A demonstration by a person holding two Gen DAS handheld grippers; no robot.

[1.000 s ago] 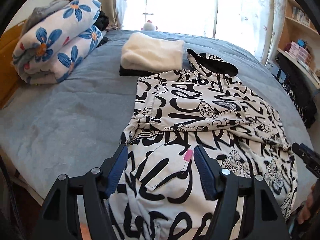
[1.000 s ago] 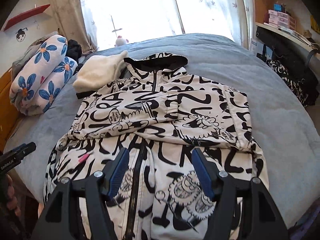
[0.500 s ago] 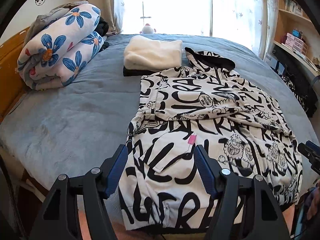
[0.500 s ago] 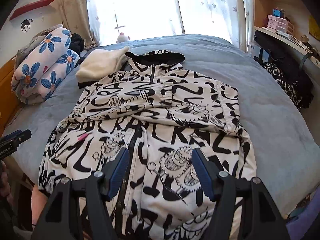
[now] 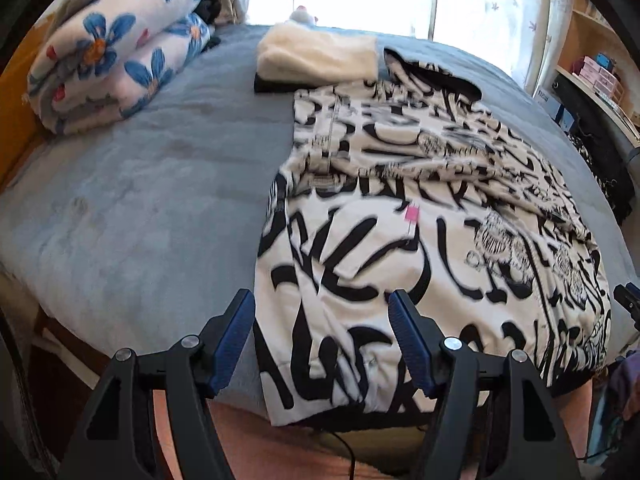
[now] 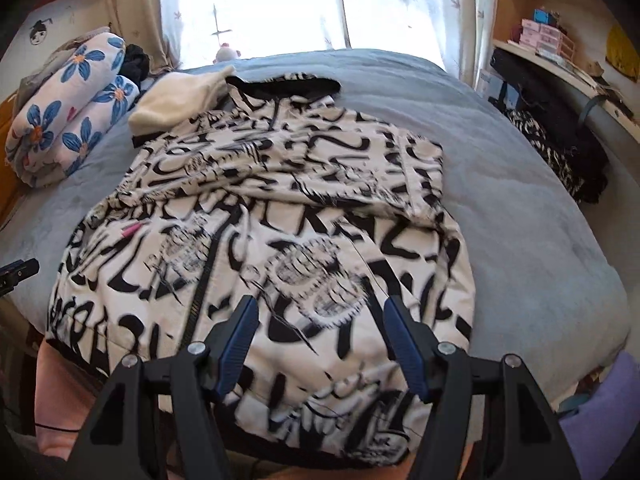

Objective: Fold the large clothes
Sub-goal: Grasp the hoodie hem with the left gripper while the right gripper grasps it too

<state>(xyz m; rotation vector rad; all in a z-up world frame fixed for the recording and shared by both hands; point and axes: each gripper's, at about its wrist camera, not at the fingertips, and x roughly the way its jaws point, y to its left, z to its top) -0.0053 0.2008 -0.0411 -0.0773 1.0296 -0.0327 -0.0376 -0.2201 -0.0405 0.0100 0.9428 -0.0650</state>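
Trouble looks likely if either tool, left tool (image 5: 322, 308) or right tool (image 6: 316, 312), both spread apart and empty above the jacket's (image 6: 256, 216) hem at the bed's (image 6: 520, 216) near edge, pinches only one layer, undoing the folded sleeves.

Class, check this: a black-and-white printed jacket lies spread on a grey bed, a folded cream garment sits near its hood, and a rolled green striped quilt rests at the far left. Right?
One detail is wrong. The quilt is white with blue flowers, not green striped, as the left wrist view shows. The jacket does lie spread on the grey bed, with the folded cream garment near its hood.
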